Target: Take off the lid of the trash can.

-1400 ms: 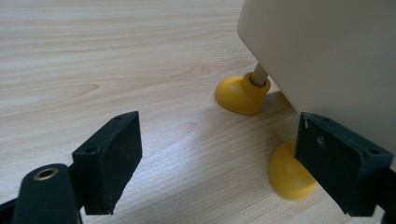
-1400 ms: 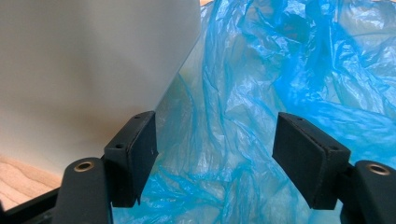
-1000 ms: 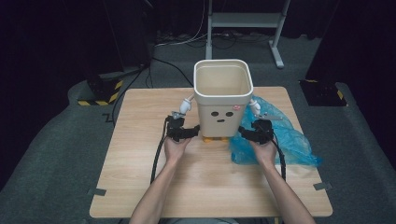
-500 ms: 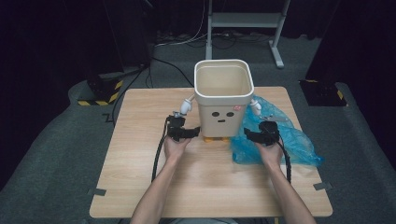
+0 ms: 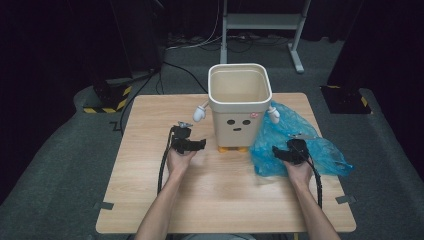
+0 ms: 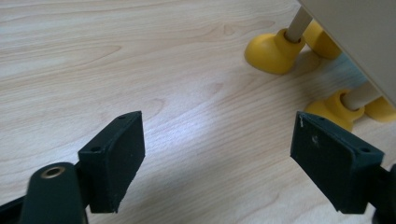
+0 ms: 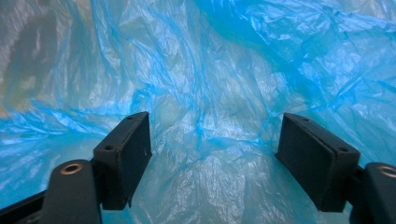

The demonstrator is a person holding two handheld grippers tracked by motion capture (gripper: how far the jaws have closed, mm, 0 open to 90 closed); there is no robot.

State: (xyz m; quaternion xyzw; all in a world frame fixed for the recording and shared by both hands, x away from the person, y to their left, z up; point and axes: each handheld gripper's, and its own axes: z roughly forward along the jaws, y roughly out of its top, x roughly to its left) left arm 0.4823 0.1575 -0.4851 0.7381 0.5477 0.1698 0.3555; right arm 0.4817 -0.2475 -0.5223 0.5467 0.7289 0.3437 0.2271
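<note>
Now the right gripper (image 5: 286, 152) hangs over the crumpled blue plastic bag (image 5: 320, 150), which lies on the wooden table (image 5: 150, 200) just right of the cream bin (image 5: 240, 107), touching its side. Its jaws have just been opening and stand wide apart, with the bag's film in the gap but not pinched. Off to the bin's left, the left gripper (image 5: 192, 145) sits low over bare wood near the bin's yellow feet (image 6: 275, 51), its jaws also spread wide with nothing between them
</note>
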